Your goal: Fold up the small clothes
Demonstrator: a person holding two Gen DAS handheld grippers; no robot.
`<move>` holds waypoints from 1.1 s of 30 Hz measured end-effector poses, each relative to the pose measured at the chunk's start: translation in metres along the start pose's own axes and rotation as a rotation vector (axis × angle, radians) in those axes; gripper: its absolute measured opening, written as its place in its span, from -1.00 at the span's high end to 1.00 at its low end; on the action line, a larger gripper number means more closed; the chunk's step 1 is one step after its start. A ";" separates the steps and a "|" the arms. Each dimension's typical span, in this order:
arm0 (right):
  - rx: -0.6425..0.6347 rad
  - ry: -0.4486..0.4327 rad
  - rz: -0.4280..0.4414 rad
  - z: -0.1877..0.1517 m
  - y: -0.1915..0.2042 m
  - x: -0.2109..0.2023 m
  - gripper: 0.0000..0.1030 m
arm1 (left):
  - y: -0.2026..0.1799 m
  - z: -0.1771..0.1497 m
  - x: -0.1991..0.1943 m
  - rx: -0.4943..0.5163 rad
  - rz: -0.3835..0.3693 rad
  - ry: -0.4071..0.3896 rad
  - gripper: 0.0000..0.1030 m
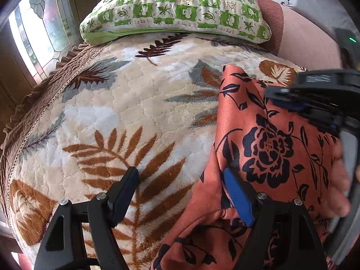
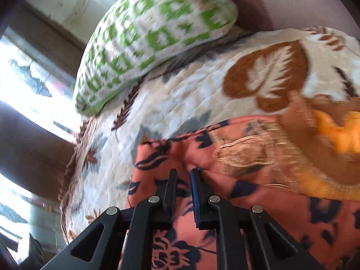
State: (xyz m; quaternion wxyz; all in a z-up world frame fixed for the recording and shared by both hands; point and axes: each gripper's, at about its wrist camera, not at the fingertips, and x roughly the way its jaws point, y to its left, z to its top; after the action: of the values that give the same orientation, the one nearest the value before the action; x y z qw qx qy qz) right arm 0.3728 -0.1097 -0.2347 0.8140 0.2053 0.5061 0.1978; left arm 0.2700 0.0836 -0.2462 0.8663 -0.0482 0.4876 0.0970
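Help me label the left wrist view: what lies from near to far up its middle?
Left tongs → leaf blanket → green checked pillow

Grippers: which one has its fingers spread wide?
The left gripper: fingers wide apart, straddling the orange floral garment edge. The right gripper is nearly closed.

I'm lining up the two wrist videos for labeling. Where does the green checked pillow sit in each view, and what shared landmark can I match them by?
Left wrist: green checked pillow lies top centre, at the far edge of the leaf-print blanket.
Right wrist: the pillow is upper left, tilted and blurred, on the same blanket.
Shared landmark: the orange floral garment, low and right in both.
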 end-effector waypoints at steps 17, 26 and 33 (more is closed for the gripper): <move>0.154 -0.214 -0.333 -0.064 -0.200 -0.228 0.71 | -0.011 -0.002 -0.007 0.036 0.120 -0.050 -0.54; 0.297 -0.225 -0.276 -0.081 -0.260 -0.244 0.71 | -0.007 -0.004 -0.012 0.039 0.104 -0.053 -0.54; 0.277 -0.230 -0.239 -0.120 -0.230 -0.298 0.72 | 0.010 -0.008 -0.041 0.037 0.093 -0.130 -0.54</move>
State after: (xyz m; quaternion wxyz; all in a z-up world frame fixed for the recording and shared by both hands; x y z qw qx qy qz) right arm 0.1683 -0.4438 -0.1845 0.8480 0.2748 0.4531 0.0037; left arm 0.2399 0.0869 -0.2154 0.8914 -0.0028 0.4339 0.1309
